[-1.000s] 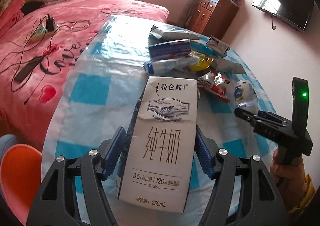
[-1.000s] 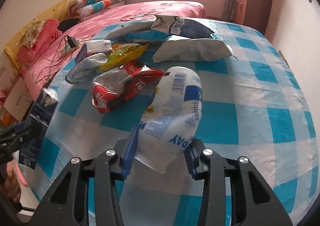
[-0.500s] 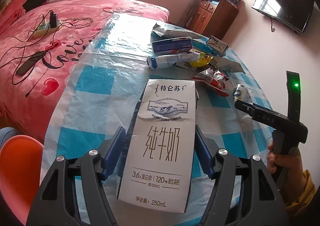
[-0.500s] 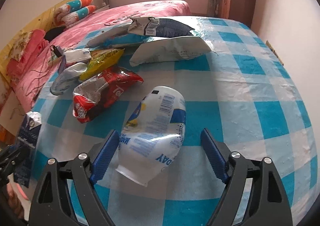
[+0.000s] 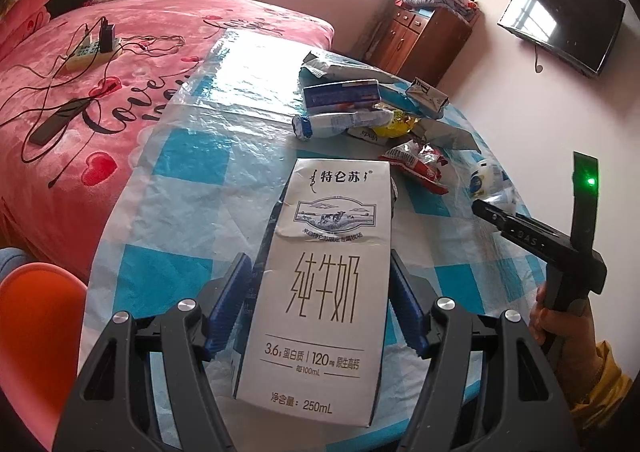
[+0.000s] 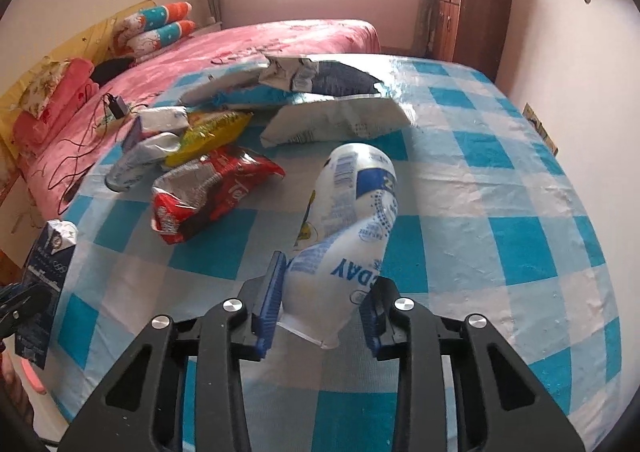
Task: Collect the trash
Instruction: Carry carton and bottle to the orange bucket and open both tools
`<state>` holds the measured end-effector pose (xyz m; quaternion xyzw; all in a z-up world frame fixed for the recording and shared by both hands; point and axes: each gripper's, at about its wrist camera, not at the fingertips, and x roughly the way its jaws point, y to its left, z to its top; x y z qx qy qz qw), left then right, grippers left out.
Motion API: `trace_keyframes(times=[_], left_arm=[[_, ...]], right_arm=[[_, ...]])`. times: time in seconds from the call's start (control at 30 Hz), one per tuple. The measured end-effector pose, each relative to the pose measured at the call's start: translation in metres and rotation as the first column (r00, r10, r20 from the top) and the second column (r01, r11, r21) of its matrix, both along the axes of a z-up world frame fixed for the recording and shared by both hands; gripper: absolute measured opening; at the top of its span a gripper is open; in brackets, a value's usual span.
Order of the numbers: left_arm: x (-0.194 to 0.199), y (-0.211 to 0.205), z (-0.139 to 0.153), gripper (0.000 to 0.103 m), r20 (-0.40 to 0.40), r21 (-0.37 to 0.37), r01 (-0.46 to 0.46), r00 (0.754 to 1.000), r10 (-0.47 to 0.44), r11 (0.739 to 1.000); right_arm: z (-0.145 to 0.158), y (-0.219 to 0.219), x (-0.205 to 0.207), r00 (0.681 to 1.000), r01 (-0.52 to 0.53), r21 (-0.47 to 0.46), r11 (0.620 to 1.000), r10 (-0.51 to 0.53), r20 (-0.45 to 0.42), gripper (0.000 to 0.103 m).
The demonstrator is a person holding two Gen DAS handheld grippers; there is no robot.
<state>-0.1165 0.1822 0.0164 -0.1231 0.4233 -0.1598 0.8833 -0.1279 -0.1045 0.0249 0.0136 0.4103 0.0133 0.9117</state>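
Observation:
A white milk carton with dark print stands upright between the blue pads of my left gripper, which is shut on it above the near table edge. The same carton shows at the far left of the right wrist view. My right gripper has its jaws closing on the lower end of a white and blue plastic pouch. The pads press on it and the pouch is squeezed narrow there. In the left wrist view the right gripper reaches in from the right beside that pouch.
The table has a blue and white checked cloth. On it lie a red snack bag, a yellow bag, a white bottle, a blue box and large white bags. A pink bed and an orange chair stand at the left.
The right gripper's jaws spread wide around the pouch half a second ago and have now closed on it again, pinching it narrower. The left gripper keeps its hold on the carton.

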Motion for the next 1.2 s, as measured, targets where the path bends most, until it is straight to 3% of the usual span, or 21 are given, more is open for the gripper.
trace_keyframes(times=[0.37, 0.6, 0.8, 0.97, 1.1, 1.17, 1.2], left_arm=[[-0.008, 0.018, 0.004, 0.068, 0.018, -0.024, -0.038, 0.999, 0.038, 0.999], [-0.024, 0.055, 0.009, 0.068, 0.029, -0.012, -0.123, 0.992, 0.123, 0.992], [-0.051, 0.114, 0.009, 0.068, 0.028, 0.023, -0.266, 0.964, 0.265, 0.964], [-0.073, 0.163, -0.008, 0.068, 0.000, 0.069, -0.391, 0.920, 0.392, 0.918], [-0.085, 0.192, -0.027, 0.070, -0.031, 0.102, -0.466, 0.881, 0.471, 0.879], [-0.090, 0.206, -0.039, 0.085, -0.050, 0.127, -0.509, 0.854, 0.518, 0.851], [-0.091, 0.210, -0.042, 0.087, -0.053, 0.138, -0.526, 0.842, 0.537, 0.839]], right_arm=[[0.030, 0.039, -0.023, 0.990, -0.127, 0.029, 0.991, 0.125, 0.057, 0.034], [0.044, 0.113, -0.033, 0.940, -0.341, 0.088, 0.936, 0.337, 0.055, 0.034], [0.047, 0.193, -0.037, 0.837, -0.544, 0.164, 0.823, 0.546, 0.036, 0.034], [0.042, 0.265, -0.042, 0.721, -0.680, 0.211, 0.702, 0.693, 0.016, 0.034], [0.033, 0.310, -0.049, 0.643, -0.745, 0.223, 0.628, 0.766, -0.009, 0.035], [0.024, 0.333, -0.052, 0.610, -0.772, 0.204, 0.602, 0.792, -0.030, 0.044], [0.021, 0.338, -0.055, 0.614, -0.772, 0.185, 0.608, 0.789, -0.033, 0.060]])
